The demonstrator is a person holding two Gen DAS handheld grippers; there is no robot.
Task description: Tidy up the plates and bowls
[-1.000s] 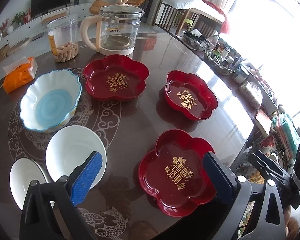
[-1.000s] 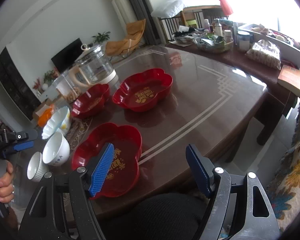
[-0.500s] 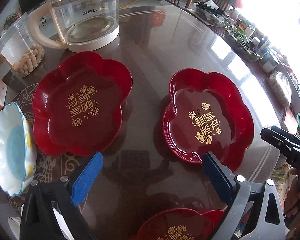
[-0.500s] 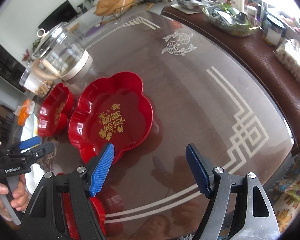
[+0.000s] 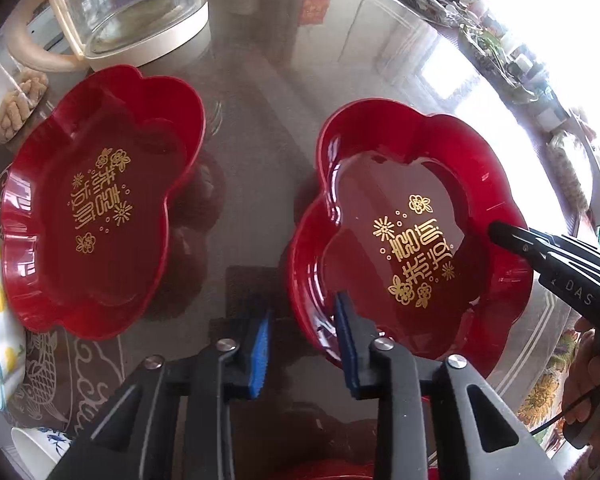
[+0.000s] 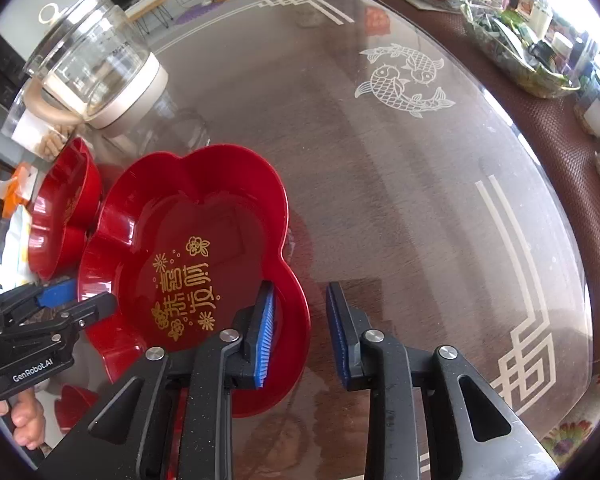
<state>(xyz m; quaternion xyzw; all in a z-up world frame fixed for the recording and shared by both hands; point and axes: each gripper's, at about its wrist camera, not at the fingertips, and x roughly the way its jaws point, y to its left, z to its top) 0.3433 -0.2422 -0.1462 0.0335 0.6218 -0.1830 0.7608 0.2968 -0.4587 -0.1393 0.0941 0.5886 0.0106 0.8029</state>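
Left wrist view: our left gripper (image 5: 302, 332) straddles, jaws apart, the scalloped rim of a glossy red flower-shaped plate (image 5: 410, 236); a second red plate (image 5: 96, 216) and glass kettle (image 5: 136, 12) sit beyond.

Right wrist view: our right gripper (image 6: 300, 334), also parted, straddles this plate's opposite rim on the fish-etched glass tabletop (image 6: 404, 76).

Two flower plates side by side, left plate (image 5: 96, 216), right plate (image 5: 412, 240), kettle (image 5: 132, 12) behind (jar beside it)

Right gripper (image 6: 300, 334) jaws parted astride near rim of red flower-shaped plate (image 6: 204, 264) on glass table (image 6: 420, 200).
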